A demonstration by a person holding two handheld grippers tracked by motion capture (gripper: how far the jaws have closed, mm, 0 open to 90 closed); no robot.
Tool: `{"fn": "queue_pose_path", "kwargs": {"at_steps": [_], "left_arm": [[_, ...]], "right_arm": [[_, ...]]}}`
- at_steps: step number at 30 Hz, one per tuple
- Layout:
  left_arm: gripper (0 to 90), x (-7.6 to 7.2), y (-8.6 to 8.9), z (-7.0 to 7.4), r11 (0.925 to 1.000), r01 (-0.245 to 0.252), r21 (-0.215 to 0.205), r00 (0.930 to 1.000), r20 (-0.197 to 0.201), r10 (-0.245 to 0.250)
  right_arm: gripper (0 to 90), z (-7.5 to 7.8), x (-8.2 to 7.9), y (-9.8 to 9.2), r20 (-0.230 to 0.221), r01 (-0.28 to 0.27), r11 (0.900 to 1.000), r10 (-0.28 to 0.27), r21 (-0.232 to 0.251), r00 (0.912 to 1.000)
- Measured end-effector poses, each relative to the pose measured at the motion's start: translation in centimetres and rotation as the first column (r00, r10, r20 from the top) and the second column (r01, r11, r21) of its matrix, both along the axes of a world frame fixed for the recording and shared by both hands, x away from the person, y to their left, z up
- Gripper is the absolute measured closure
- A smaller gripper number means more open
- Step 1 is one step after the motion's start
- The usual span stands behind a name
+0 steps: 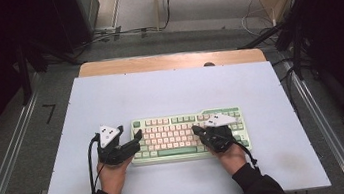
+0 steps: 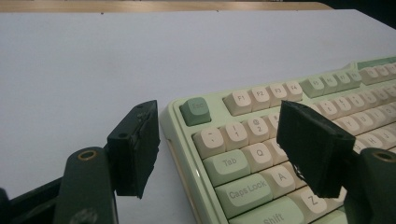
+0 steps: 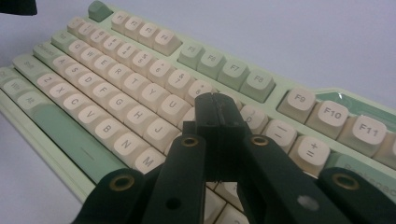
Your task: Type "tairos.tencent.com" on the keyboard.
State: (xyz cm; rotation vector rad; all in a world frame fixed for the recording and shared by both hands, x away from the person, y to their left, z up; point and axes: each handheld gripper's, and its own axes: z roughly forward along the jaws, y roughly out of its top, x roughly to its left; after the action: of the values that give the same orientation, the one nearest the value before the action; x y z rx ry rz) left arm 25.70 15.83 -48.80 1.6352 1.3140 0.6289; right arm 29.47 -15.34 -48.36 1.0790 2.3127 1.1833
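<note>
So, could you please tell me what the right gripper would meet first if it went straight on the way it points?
Probably the keyboard: the right gripper, shut, points down over the cream keys near the O and P area, so it would likely land on a keycap there. Exact depth is unclear.

The high view looks forward and down over the whole table (image 1: 168,87). Both gripper views sit low and close, sharing the keyboard (image 1: 187,135) from opposite ends.

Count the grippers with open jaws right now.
1. The left gripper is open, straddling the left edge of the keyboard. The right gripper is shut, its tip over the keys right of center.
</note>
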Motion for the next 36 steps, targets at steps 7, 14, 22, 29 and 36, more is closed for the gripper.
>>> {"fn": "queue_pose_path", "kwargs": {"at_steps": [7,14,22,29,36], "left_arm": [[30.6,0.0,0.0,0.0,1.0,0.001,0.004,1.0,-0.001,-0.001],[30.6,0.0,0.0,0.0,1.0,0.001,0.002,1.0,-0.004,-0.001],[30.6,0.1,-0.1,-0.1,1.0,0.006,0.004,1.0,-0.006,-0.006],[30.6,0.1,0.0,-0.1,1.0,0.007,0.006,0.9999,-0.009,-0.007],[30.7,0.1,-0.1,-0.1,0.9999,0.011,0.006,0.9999,-0.01,-0.011]], "right_arm": [[87.3,-0.1,0.4,1.0,-0.003,-0.006,1.0,0.006,0.002,1.0],[87.3,-0.5,0.8,1.8,-0.014,-0.003,1.0,0.002,-0.019,0.9999],[87.3,-0.7,1.0,2.1,-0.028,0.005,1.0,-0.006,-0.026,0.9996],[87.2,-0.7,1.0,2.1,-0.027,0.004,1.0,-0.004,-0.028,0.9996],[86.7,-0.7,1.2,2.2,-0.061,-0.012,0.999,0.01,-0.041,0.9981]]}}
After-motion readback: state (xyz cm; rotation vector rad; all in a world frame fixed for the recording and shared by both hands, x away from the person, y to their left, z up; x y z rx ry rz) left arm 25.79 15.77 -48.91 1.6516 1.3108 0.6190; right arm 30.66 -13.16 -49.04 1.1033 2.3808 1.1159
